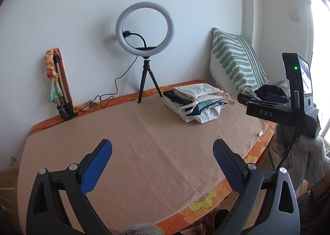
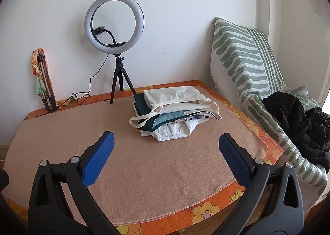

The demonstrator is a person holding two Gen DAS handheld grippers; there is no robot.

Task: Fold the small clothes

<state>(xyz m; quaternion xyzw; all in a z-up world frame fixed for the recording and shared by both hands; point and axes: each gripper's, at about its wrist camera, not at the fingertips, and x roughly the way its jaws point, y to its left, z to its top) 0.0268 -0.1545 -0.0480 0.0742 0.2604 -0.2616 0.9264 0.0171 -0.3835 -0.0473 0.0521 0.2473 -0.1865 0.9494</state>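
Observation:
A stack of folded clothes [image 1: 196, 103] [image 2: 175, 113], cream, dark green and white, lies at the far right of the table, under a beige towel cover [image 1: 144, 152] [image 2: 160, 169]. My left gripper [image 1: 162, 146] hovers over the near part of the towel, jaws wide open, nothing between the blue pads [image 1: 97, 167]. My right gripper [image 2: 166, 142] is likewise open and holds nothing, short of the stack. In the left wrist view the right gripper's body [image 1: 288, 107] shows at the right edge, beside the table; a gloved hand [image 1: 313, 156] holds it.
A ring light on a small tripod [image 1: 145, 35] [image 2: 114, 27] stands at the table's back edge, cable trailing left. A folded tripod with a coloured cloth [image 1: 59, 82] [image 2: 43, 82] leans on the wall. A striped cushion [image 2: 247, 60] and dark clothes [image 2: 299, 123] lie at right.

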